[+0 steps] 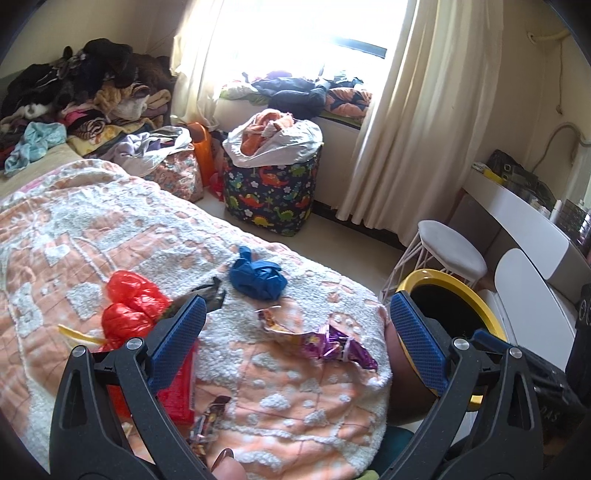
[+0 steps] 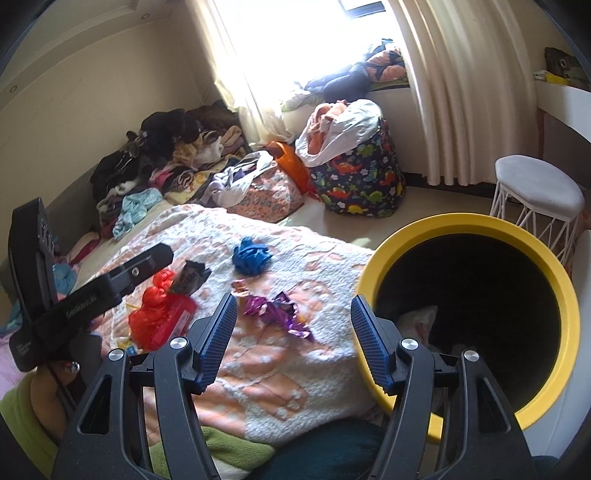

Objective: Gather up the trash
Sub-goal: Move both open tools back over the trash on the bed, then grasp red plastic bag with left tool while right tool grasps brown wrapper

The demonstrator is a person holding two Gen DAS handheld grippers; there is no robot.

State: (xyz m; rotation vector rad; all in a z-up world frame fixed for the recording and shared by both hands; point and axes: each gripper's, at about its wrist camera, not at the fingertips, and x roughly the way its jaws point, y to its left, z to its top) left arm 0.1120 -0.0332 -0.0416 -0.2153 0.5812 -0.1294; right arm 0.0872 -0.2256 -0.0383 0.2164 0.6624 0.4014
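Right wrist: right tongs [image 2: 293, 339] open, empty | bin [image 2: 554, 266] beside bed [image 2: 295, 373] | wrapper [image 2: 273, 310], blue bag [image 2: 251, 258] ahead | left tongs [image 1: 295, 347] open, empty

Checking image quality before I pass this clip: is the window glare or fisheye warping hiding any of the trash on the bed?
Left wrist view: window blown out white, curtain bowed by the lens; purple wrapper and blue bag stay sharp. Right wrist view: same glare up top, yellow bin stretched, its inside dark; red bag clear.
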